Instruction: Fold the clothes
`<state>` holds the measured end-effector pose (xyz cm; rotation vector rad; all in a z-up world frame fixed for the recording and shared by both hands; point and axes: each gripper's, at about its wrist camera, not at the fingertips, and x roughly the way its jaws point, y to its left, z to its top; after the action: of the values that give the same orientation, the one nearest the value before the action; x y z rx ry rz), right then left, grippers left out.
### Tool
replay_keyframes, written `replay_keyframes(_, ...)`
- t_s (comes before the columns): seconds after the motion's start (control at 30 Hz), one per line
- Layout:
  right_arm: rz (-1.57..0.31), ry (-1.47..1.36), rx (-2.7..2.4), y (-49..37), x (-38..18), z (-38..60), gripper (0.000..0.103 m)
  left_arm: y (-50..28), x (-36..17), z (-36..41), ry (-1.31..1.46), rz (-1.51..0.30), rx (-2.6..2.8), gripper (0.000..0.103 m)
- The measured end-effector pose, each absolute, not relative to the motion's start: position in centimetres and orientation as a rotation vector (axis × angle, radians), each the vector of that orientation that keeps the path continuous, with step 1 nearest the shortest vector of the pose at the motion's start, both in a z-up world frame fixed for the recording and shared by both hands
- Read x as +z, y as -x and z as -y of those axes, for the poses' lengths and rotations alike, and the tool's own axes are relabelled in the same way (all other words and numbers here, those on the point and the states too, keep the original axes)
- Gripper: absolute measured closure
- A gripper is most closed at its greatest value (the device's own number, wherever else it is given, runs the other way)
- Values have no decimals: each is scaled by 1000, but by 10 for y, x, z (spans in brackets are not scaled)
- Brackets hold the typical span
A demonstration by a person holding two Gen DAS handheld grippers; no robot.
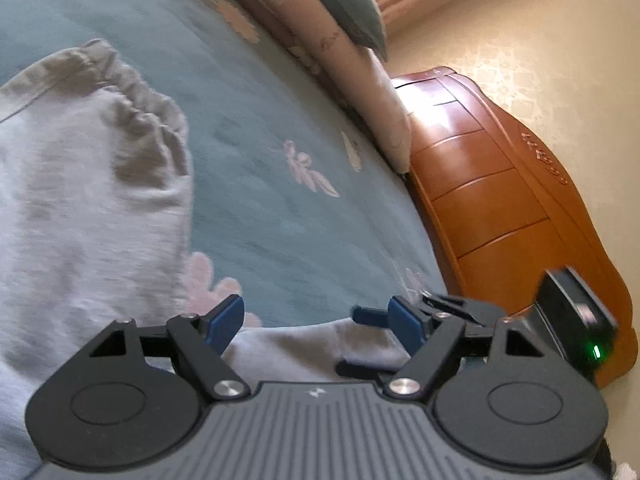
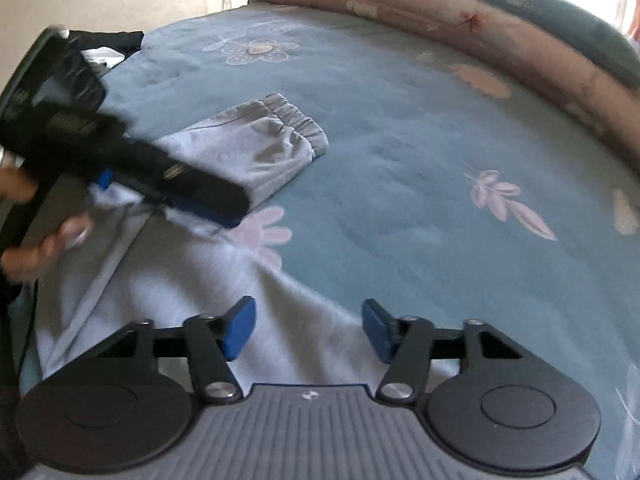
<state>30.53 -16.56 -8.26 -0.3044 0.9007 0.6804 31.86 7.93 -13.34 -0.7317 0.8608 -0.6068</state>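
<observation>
A light grey garment with an elastic cuff (image 1: 80, 184) lies on the teal flowered bedspread (image 1: 280, 184). In the right wrist view the garment (image 2: 256, 148) stretches from the cuff down to my fingers. My left gripper (image 1: 316, 322) is open, its blue pads just above the garment's near fold. It also shows in the right wrist view (image 2: 172, 188), low over the cloth at the left. My right gripper (image 2: 308, 326) is open and empty over the garment's near edge. The right gripper shows at the right edge of the left wrist view (image 1: 576, 316).
A folded pink quilt (image 2: 460, 20) and a teal pillow (image 2: 540, 8) lie along the far side of the bed. A wooden headboard (image 1: 500, 208) stands at the right. Dark and white clothes (image 2: 108, 50) lie at the far left.
</observation>
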Motion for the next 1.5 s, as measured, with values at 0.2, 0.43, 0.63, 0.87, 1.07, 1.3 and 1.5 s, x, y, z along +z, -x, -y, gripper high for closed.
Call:
replay_keyframes(0.2,-988,246,754,-328,-107,159,54,-322,-138,-82,743,-871,-606,24)
replay_keyframes(0.43,-957,310,776,-290,-99,159,54,-325,-139,-79,731,-878,-602,24)
replay_keyframes(0.63,-874,476,718,-258,-93,150,54,-325,-139,-80,725,-878,-601,24)
replay_keyframes(0.87,-839,443,671,-251,-76,153,54,-324,-136,-81,724,-868,-612,24)
replay_keyframes(1.07,-946,294,615,-283,-107,162,49,-322,-133,-80,717,-857,-619,24)
replay_keyframes(1.3,-912,100,521,-301,-92,180,44,-319,-128,-80,713,-853,-623,24)
replay_keyframes(1.5,-893,140,407,-255,-65,200,30,-304,-105,-68,661,-798,-686,22)
